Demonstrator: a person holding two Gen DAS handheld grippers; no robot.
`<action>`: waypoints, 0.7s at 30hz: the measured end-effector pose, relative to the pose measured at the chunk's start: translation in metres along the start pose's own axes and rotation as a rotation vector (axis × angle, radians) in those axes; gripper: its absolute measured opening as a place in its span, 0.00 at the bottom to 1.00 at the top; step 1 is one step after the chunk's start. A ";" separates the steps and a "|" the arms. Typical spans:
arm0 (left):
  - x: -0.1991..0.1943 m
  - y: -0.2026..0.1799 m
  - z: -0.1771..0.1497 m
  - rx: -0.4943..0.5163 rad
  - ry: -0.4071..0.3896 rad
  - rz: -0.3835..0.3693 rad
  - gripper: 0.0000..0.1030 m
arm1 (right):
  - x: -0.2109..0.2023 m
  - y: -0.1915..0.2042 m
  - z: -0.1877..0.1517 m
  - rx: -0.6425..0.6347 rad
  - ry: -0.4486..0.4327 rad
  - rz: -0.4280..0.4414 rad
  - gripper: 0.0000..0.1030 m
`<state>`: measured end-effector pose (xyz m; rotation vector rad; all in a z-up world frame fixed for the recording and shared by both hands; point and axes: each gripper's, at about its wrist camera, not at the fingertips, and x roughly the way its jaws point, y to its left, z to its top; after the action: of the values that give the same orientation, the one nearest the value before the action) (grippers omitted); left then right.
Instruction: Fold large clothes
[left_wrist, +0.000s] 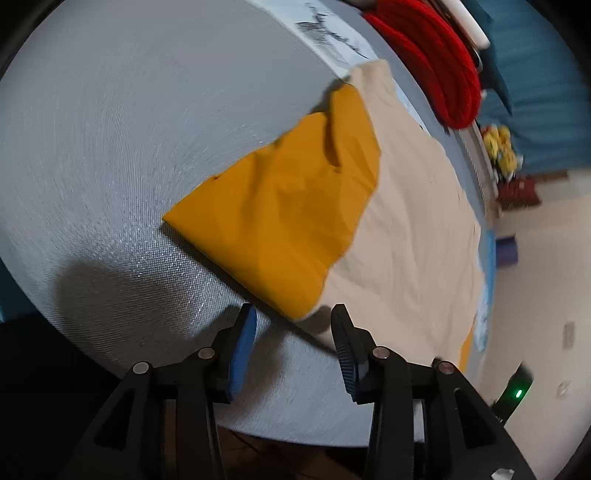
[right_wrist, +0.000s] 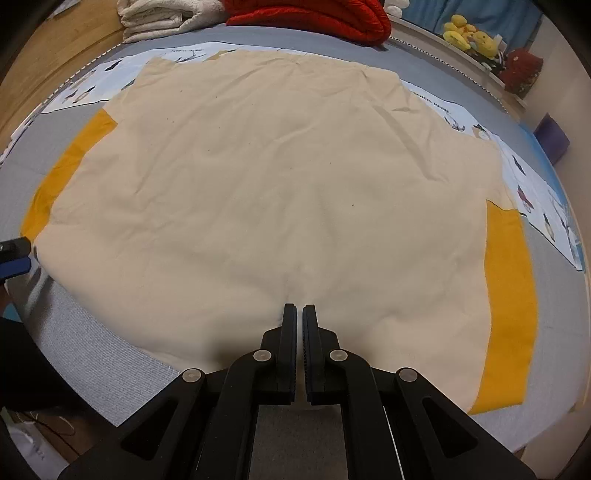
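Left wrist view: the left gripper (left_wrist: 293, 332) stands with its fingers spread wide and nothing between them, poised above the grey woven bed cover (left_wrist: 110, 147). Just ahead of the fingertips lies the mustard-yellow sleeve (left_wrist: 284, 210) of the large cream cotton shirt (left_wrist: 406, 240), folded over into a rough triangle; its nearest corner sits between and just beyond the two fingertips, and whether it touches them cannot be told. The cream body of the shirt extends to the right of the sleeve, flat on the bed. Beyond it, at the far edge of the bed, lies a folded red quilted blanket (left_wrist: 432, 59), and yellow plush toys (left_wrist: 500, 147) sit further right.

Right wrist view: the shirt (right_wrist: 280, 177) lies spread flat and lightly creased on the bed cover (right_wrist: 92, 350), one yellow sleeve (right_wrist: 62, 177) at the left, the other yellow sleeve (right_wrist: 511, 302) at the right. The right gripper (right_wrist: 299, 307) has its fingers pressed nearly together over the near hem at mid-width; whether cloth is pinched between them cannot be told. The left gripper's tip (right_wrist: 14, 254) shows at the left edge, beside the left sleeve. Folded white towels (right_wrist: 162, 16) and the red blanket (right_wrist: 314, 16) lie beyond the shirt.
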<state>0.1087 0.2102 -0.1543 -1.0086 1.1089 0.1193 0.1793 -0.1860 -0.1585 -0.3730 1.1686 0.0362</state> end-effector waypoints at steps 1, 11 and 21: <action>0.002 0.004 0.001 -0.023 -0.002 -0.012 0.37 | 0.001 0.000 0.000 -0.001 0.000 0.003 0.04; 0.016 0.020 0.011 -0.162 -0.132 -0.132 0.41 | 0.010 -0.020 0.001 0.045 0.022 0.060 0.04; 0.028 0.001 0.015 -0.145 -0.232 -0.117 0.22 | 0.012 -0.029 0.001 0.063 0.015 0.087 0.04</action>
<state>0.1321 0.2114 -0.1760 -1.1560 0.8367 0.2190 0.1912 -0.2151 -0.1607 -0.2672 1.1979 0.0727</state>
